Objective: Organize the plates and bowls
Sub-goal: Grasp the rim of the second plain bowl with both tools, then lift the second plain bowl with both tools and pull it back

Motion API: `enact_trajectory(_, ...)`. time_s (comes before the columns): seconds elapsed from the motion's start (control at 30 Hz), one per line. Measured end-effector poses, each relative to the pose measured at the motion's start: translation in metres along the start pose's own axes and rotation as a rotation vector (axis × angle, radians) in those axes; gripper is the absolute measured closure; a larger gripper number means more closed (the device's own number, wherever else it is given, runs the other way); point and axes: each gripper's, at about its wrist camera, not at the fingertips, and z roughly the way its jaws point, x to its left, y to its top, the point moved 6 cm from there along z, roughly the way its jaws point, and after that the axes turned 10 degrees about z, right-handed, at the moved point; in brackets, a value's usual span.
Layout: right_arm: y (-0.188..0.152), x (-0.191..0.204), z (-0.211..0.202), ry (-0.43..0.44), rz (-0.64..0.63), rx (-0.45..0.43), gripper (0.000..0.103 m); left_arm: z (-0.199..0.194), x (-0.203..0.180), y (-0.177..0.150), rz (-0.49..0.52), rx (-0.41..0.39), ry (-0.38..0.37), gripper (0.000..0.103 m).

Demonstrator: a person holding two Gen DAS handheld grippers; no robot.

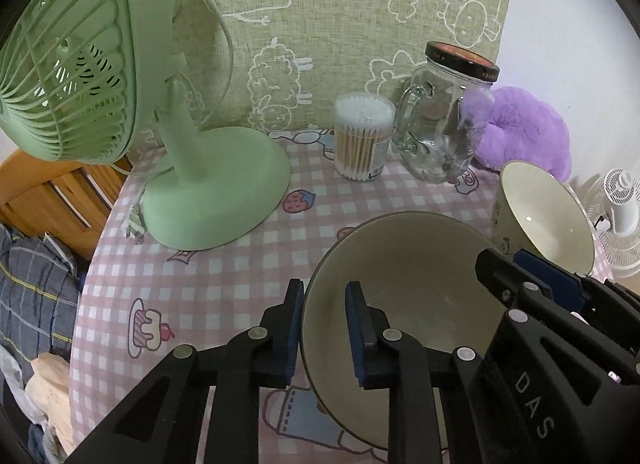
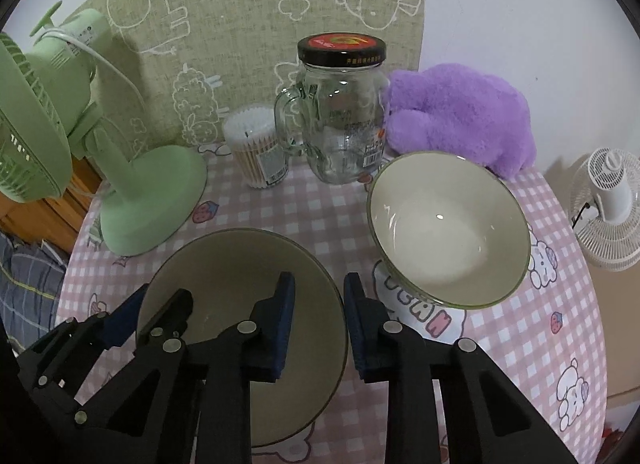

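- Left wrist view: the left hand-held gripper (image 1: 323, 330) straddles the near bowl's (image 1: 404, 276) left rim, spread, not yet pinching; lifted so, the rim could slip free. The green fan (image 1: 218, 191) crowds the bench's (image 1: 224, 276) left edge.
- Right wrist view: the right hand-held gripper (image 2: 319, 324), spread, straddles that bowl's right rim. A second bowl (image 2: 448, 227) sits toward the right edge, close enough to knock; the glass jar (image 2: 342, 119) blocks the back.

Soft, dim indoor light; sharp centre, heavy fisheye bending, black corners.

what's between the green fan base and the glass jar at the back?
A clear tub of cotton swabs stands between the green desk fan's base and the black-lidded glass handled jar; the right wrist view shows it.
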Motion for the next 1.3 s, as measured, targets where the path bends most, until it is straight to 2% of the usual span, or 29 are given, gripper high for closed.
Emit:
enact_trajectory(0.4, 0.001, 0.002, 0.01, -0.01, -0.021, 0.012, 0.075, 0.006, 0.002, 0.001, 0.006, -0.003, 0.007, 0.088)
enact_trajectory(0.53, 0.001, 0.002, 0.007, -0.035, -0.028, 0.004, 0.083, 0.006, 0.002, 0.001, 0.002, 0.003, 0.009, 0.087)
enact_trajectory(1.07, -0.012, -0.002, -0.02, -0.009, -0.011, 0.021, 0.083, -0.015, 0.0, -0.01, 0.009, 0.022, 0.032, 0.087)
enact_trajectory(1.23, -0.02, 0.001, -0.015, 0.004, -0.008, 0.05, 0.083, -0.01, 0.003, -0.016, 0.011, 0.042, 0.044, 0.087)
enact_trajectory(1.3, -0.019, 0.005, -0.014, 0.006, -0.021, 0.033, 0.083, -0.009, 0.004, -0.015, 0.01, 0.04, 0.041, 0.087)
